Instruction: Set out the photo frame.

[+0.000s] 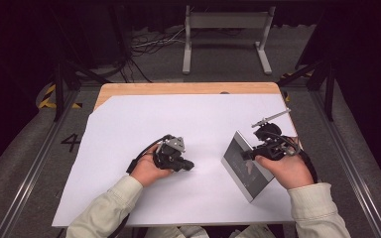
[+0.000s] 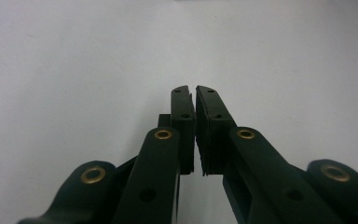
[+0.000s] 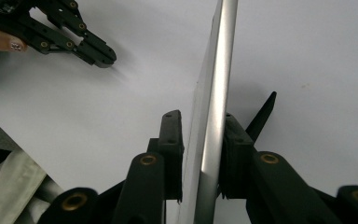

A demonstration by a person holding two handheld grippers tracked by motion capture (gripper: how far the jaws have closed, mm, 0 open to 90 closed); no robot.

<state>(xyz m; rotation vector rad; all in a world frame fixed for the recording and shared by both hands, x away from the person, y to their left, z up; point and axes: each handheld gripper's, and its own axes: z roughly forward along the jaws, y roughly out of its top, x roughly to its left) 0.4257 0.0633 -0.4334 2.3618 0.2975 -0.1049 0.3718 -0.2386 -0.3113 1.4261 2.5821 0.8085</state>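
High view: the right gripper [image 1: 258, 151] has its fingers [image 3: 171, 140] closed on the edge of a metal plate [image 1: 243, 163], holding it tilted above the white sheet [image 1: 188, 124] on the worktop [image 1: 178, 88], presumably for repositioning. The left gripper [image 1: 186, 165] rests nearby, fingers [image 2: 182, 121] nearly together and empty.

Count on inspection: one wooden tabletop [image 1: 129, 90], covered by one white sheet [image 1: 188, 124]. One flat silver panel [image 1: 243, 163] is present. Two hand-held grippers are counted, the left gripper [image 1: 188, 166] and the right gripper [image 1: 245, 155], each carried by one hand, with two black jaws apiece.
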